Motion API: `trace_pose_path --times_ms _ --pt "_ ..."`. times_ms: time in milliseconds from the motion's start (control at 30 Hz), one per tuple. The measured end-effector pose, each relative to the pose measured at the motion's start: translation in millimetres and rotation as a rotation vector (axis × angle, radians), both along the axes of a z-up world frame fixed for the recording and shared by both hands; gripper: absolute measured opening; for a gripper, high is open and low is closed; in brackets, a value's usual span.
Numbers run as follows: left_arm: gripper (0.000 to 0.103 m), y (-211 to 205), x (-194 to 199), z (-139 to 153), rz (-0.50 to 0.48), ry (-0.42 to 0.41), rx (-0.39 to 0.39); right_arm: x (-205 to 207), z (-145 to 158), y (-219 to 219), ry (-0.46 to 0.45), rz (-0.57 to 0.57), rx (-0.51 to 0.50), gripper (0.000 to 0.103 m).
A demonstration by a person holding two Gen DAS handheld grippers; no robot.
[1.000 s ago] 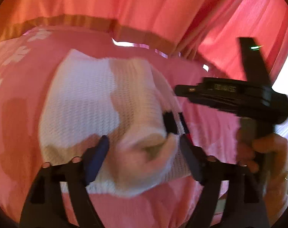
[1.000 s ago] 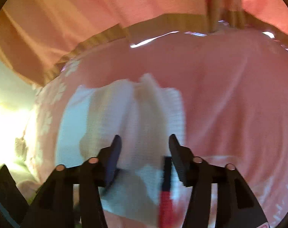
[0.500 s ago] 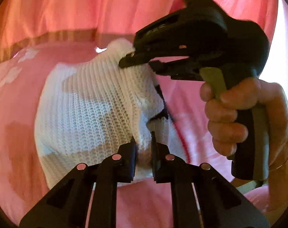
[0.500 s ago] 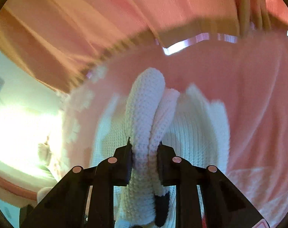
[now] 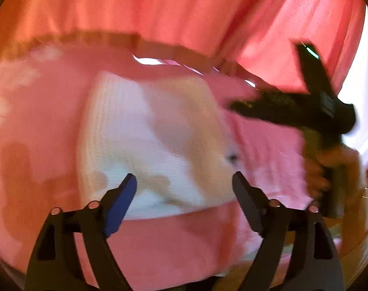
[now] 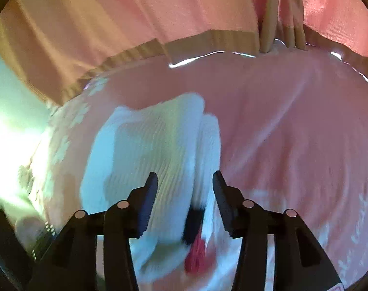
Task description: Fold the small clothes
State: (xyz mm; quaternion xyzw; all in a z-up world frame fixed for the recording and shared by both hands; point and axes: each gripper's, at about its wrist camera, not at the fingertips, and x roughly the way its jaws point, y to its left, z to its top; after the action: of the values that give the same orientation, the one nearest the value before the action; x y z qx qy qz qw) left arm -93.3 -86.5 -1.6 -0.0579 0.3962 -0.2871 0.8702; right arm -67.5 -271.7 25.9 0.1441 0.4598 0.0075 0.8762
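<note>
A small white knit garment (image 5: pixel 157 145) lies folded on the pink bedspread (image 5: pixel 38 145). Above its near edge my left gripper (image 5: pixel 184 181) has its jaws opening wide, pads clear of the cloth. In the right wrist view the same white knit garment (image 6: pixel 154 150) shows a black and red patch near its lower end. My right gripper (image 6: pixel 185 178) hovers over it, jaws opening, with the knit below the gap and not pinched. The right gripper's black body (image 5: pixel 305 111), held by a person's hand (image 5: pixel 329 169), also appears at the right of the left wrist view.
Pink curtains (image 5: pixel 184 12) hang behind the bed along a tan-banded hem (image 6: pixel 208 41). The pink bedspread (image 6: pixel 293 133) carries white flower prints at its left side. A bright lit area (image 6: pixel 6 133) lies beyond the bed's left edge.
Half a second ago both grippers pinched raised folds of the white knit. Now both have let go and stand open, and the garment has dropped flat on the bedspread. The right gripper moved away rightward.
</note>
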Motion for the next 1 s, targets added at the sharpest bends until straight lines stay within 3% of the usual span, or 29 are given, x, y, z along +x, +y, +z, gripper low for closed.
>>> trace_pose_path --times_ms 67,133,200,267,300,333,433,500,567,600,667,700,767,800,867,900,967,1000 --pt "0.08 17 4 -7 0.031 0.004 0.045 -14 -6 9 0.023 0.021 0.019 0.049" --pt "0.079 32 13 -26 0.076 0.065 0.067 -23 -20 19 0.058 0.044 0.049 0.054" --pt "0.079 42 21 -46 0.089 0.153 0.031 -28 -33 26 0.091 0.069 0.106 0.054" --pt "0.074 42 26 -57 0.1 0.18 0.042 -31 -49 30 0.115 0.089 0.16 0.054" --pt "0.063 37 24 -63 0.078 0.176 0.062 -32 -55 32 0.116 0.088 0.176 0.05" --pt "0.047 32 25 -69 0.053 0.177 0.096 -30 -60 37 0.121 0.091 0.18 0.013" --pt "0.026 32 27 -73 0.041 0.2 0.109 -33 -59 31 0.102 0.055 0.173 0.011" --pt "0.023 38 28 -65 0.049 0.199 0.105 -48 -42 18 0.03 0.035 0.213 0.011" --pt "0.022 45 31 -65 0.059 0.211 0.108 -60 -41 4 0.017 -0.002 0.21 0.01" --pt "0.022 47 32 -70 0.059 0.231 0.116 -60 -54 1 0.074 -0.035 0.155 0.003" --pt "0.023 51 36 -75 0.071 0.243 0.11 -55 -85 0 0.211 -0.076 0.031 0.001" --pt "0.023 52 34 -74 0.069 0.24 0.106 -55 -94 -2 0.243 -0.085 0.028 0.001" --pt "0.023 52 33 -70 0.057 0.227 0.112 -62 -85 -4 0.192 -0.076 0.096 0.004" --pt "0.023 53 30 -67 0.049 0.227 0.111 -66 -75 -5 0.146 -0.083 0.094 0.011" --pt "0.026 50 30 -63 0.042 0.221 0.107 -78 -52 -8 0.045 -0.093 0.107 0.036" --pt "0.027 52 27 -59 0.041 0.214 0.099 -85 -41 -8 -0.016 -0.081 0.15 0.057" --pt "0.037 55 26 -56 0.039 0.205 0.074 -88 -32 -2 -0.065 -0.03 0.2 0.063" --pt "0.051 56 24 -52 0.04 0.193 0.047 -88 -31 7 -0.074 0.009 0.221 0.064"
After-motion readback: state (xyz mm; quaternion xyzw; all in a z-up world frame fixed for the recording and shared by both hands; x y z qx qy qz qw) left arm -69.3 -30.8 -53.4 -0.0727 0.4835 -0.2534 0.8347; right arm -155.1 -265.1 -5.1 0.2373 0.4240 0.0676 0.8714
